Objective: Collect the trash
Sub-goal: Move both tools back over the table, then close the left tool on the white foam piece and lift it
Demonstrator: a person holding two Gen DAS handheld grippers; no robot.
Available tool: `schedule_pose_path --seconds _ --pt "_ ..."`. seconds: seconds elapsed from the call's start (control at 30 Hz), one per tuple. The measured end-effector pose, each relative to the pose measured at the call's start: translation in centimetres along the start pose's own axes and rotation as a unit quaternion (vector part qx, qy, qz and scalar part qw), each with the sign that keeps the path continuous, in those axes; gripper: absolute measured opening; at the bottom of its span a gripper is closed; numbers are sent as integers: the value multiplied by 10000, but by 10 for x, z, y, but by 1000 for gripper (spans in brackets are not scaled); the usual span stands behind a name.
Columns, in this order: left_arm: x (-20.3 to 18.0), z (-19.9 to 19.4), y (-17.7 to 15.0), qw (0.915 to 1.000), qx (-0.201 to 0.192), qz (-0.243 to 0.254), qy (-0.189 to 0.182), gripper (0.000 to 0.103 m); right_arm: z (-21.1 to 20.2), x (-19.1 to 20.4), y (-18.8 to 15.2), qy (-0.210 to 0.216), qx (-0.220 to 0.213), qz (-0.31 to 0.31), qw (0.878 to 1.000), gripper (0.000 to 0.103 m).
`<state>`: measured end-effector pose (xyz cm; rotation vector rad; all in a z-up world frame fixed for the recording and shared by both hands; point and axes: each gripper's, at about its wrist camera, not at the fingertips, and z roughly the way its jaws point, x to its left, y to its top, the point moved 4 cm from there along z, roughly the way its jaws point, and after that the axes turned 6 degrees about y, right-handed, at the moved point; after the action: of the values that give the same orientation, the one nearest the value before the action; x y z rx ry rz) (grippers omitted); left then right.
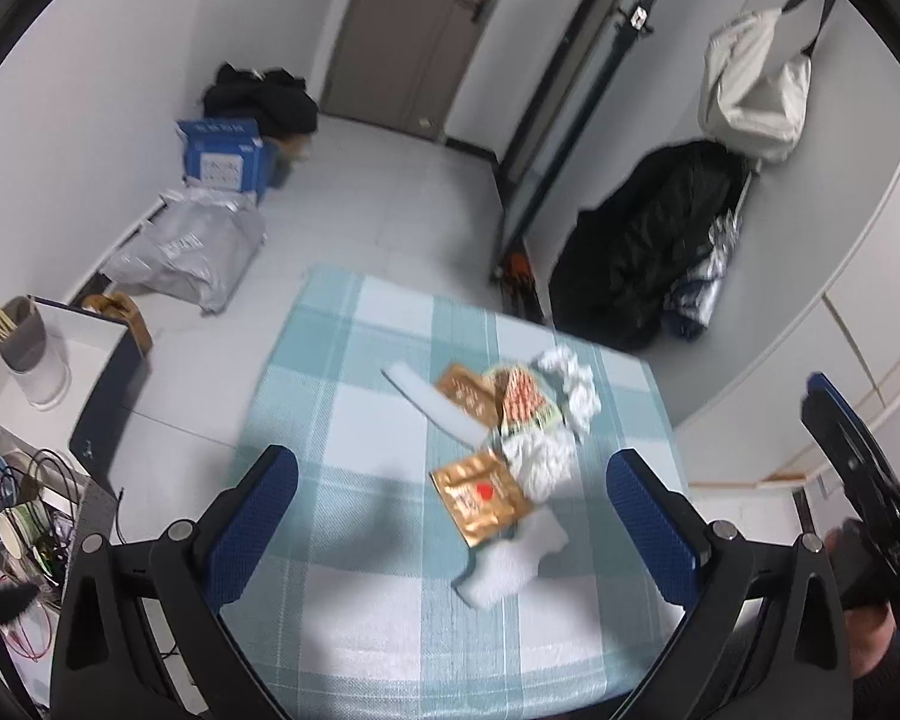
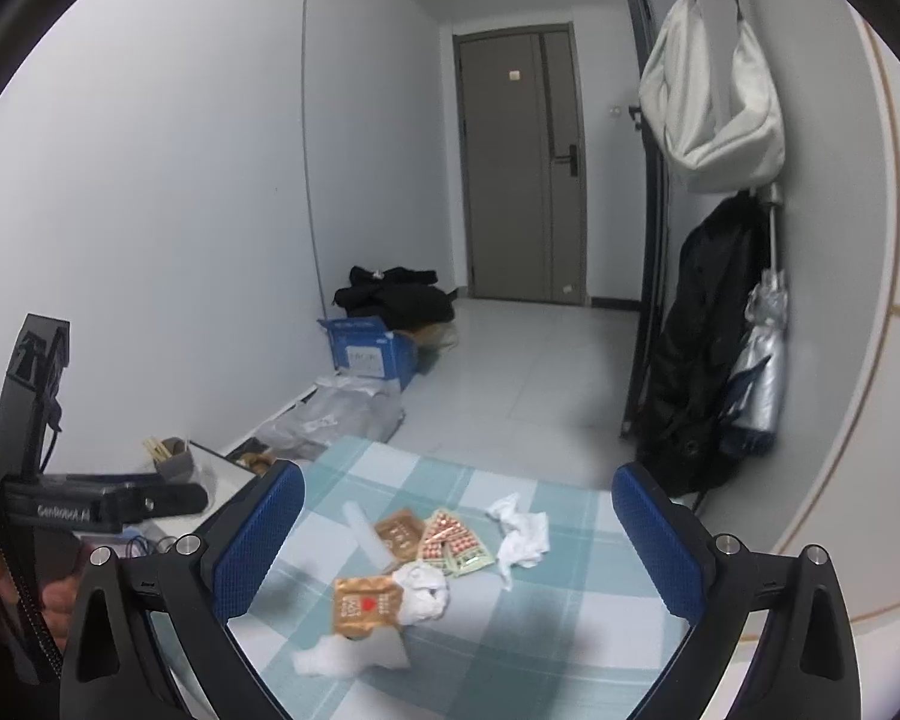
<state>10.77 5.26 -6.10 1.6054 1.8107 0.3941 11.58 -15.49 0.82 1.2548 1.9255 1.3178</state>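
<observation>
Left wrist view: I read the left gripper (image 1: 450,516) as spread wide, nothing between its blue pads (image 1: 252,531). It looks down at a steep angle onto the table (image 1: 342,630) with the checked cloth. The trash pile (image 1: 498,444) lies straight ahead, inside the span of the fingers and toward the far right corner of the table. The nearest pieces are a white foam scrap (image 1: 504,570) and the gold wrapper with a red dot (image 1: 480,495), which sits just beyond the scrap. The long white strip (image 1: 432,405) runs diagonally from far left to near right. The right gripper's body (image 1: 858,480) shows at the right edge of this view.

Right wrist view: the right gripper (image 2: 459,540) is fully spread and holds nothing. It looks across the table at a shallower angle. The same pile sits ahead and between the fingers: the gold wrapper (image 2: 366,606) near centre-left, crumpled tissue (image 2: 522,534) farther right, blister packs (image 2: 453,543) between them.

Judgement: the left gripper appears nearer and more directly above the near scrap; a short descent should reach it.
</observation>
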Motion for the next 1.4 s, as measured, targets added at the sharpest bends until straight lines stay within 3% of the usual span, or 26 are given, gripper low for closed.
schedule_pose_path --seconds 0.23,0.33,0.67,0.9,0.97,1.03,1.17,1.3,1.4 --pt "-12 42 -27 9945 936 402 -249 101 24 -19 -14 96 324 500 9982 103" --pt "-16 56 -38 9906 1225 590 -131 101 26 -27 -14 -36 337 468 9983 103" --pt "-36 89 -68 9720 1815 1434 413 101 33 -60 -29 -142 734 767 9942 103" --pt "-44 90 -78 9626 1775 1929 690 100 30 -74 -34 -149 864 966 9914 103" --pt "-48 90 -79 9614 1762 2000 678 95 29 -78 -35 -132 873 1052 9905 103" --pt "-50 90 -83 9589 1820 2067 683 81 29 -80 -36 -137 886 1096 9899 103" --pt "-52 91 -84 9567 1888 2118 655 64 29 -81 -38 -101 937 1195 9884 103" --pt "-58 86 -88 9537 1889 2271 570 36 28 -82 -39 -111 938 1173 9886 103" --pt "-58 82 -90 9548 1952 2196 448 36 29 -82 -42 -155 979 1141 9885 103"
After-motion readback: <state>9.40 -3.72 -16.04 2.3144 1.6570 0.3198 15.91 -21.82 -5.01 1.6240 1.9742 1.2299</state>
